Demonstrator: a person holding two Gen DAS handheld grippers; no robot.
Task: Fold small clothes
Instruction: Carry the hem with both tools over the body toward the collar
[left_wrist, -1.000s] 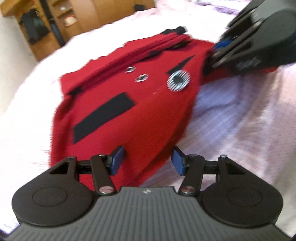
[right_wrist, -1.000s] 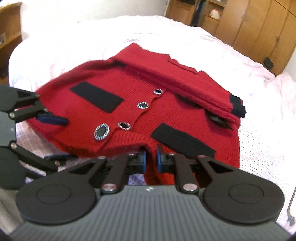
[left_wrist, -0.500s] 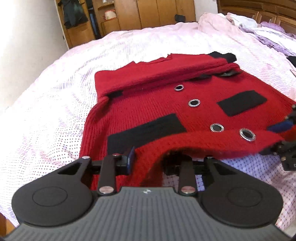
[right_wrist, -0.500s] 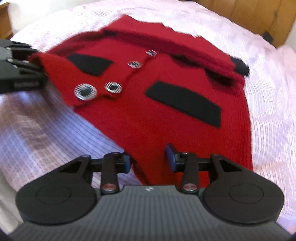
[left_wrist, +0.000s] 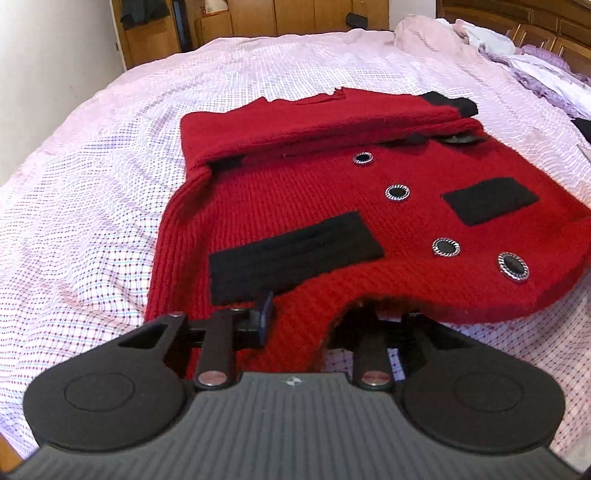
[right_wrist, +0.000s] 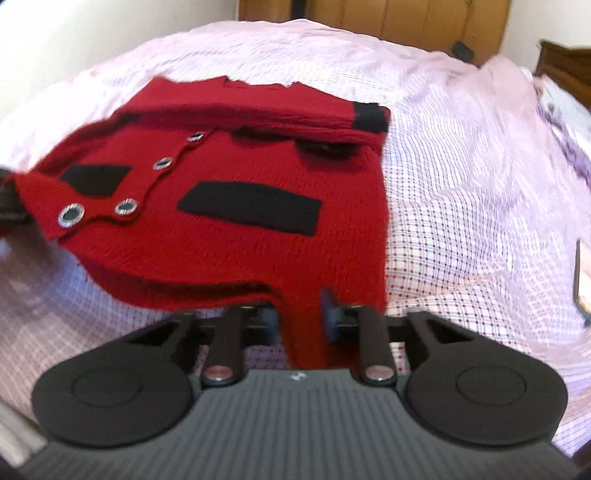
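Red cardigan (left_wrist: 332, 221) on the bed (left_wrist: 92, 184): its near hem, flat a second ago, now hangs lifted, pinched by the left gripper (left_wrist: 317, 321) and right gripper (right_wrist: 299, 317), ready for folding.

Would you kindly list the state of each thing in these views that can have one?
Red knitted cardigan with black patches: buttoned, sleeves folded across the top, hem lifted off the bed.
Left gripper: holding the hem's left corner; its right finger is hidden under the fabric.
Right gripper: fingers apart, hem fabric between them.
Pink dotted bedsheet: spread out, wrinkled.
Pile of pale clothes: unfolded, heaped.
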